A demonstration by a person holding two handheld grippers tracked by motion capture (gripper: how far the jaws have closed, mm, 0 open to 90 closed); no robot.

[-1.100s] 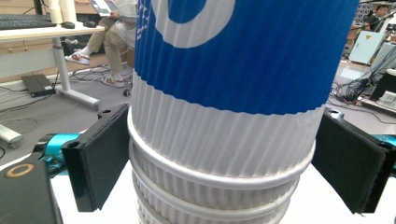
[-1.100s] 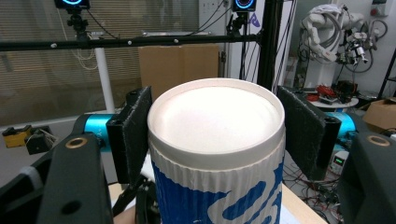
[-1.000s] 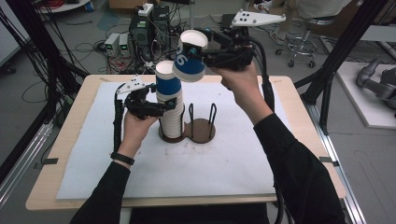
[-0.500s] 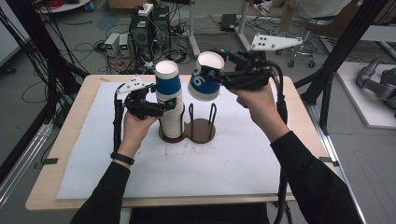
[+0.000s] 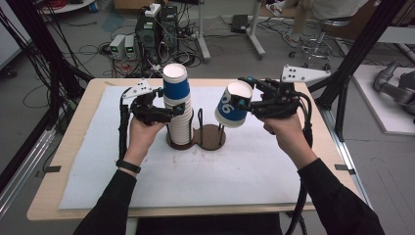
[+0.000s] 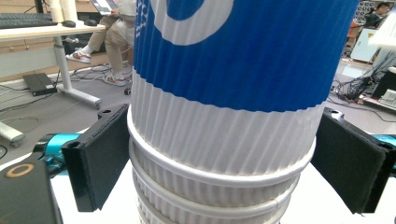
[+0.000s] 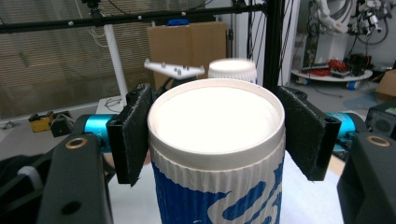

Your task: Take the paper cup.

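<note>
- Right gripper (image 5: 250, 102): clamped on one blue-and-white paper cup (image 5: 233, 105), carried upside down and tilted, above and right of the brown holder base (image 5: 211, 139).
- Left gripper (image 5: 169, 113): its jaws bracket the cup stack (image 5: 178, 105) on the base's left ring; whether the pads press, I cannot tell.
- Progress: one cup off the stack; right ring empty, so the cup is not yet placed and many remain stacked.

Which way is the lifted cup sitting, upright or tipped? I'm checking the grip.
Tipped: the cup in the right gripper leans, mouth up and rightward.
</note>
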